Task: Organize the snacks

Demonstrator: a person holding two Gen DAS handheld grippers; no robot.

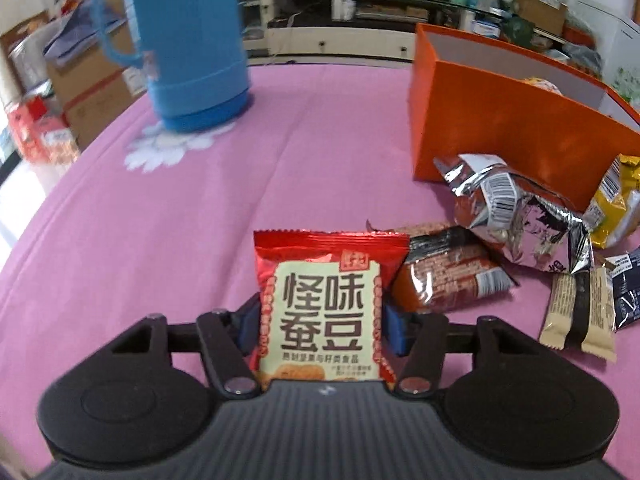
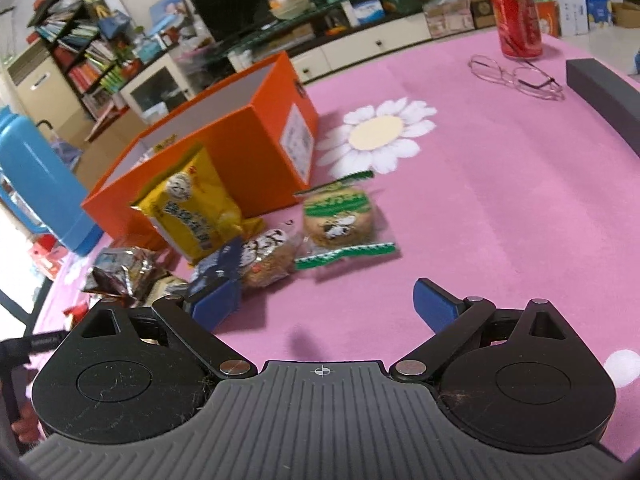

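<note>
A red snack packet with a cream label stands upright between the blue pads of my left gripper, which is shut on its sides over the pink tablecloth. To its right lie a brown-red pack, a crumpled silver bag and a beige bar, in front of the open orange box. My right gripper hangs open and holds nothing. Just beyond it are a green-trimmed cracker pack, a cookie pack and a yellow bag leaning on the orange box.
A tall blue thermos stands at the far left of the table. A red can, a pair of glasses and a long dark box lie at the far right. Shelves, a TV and cartons fill the room behind.
</note>
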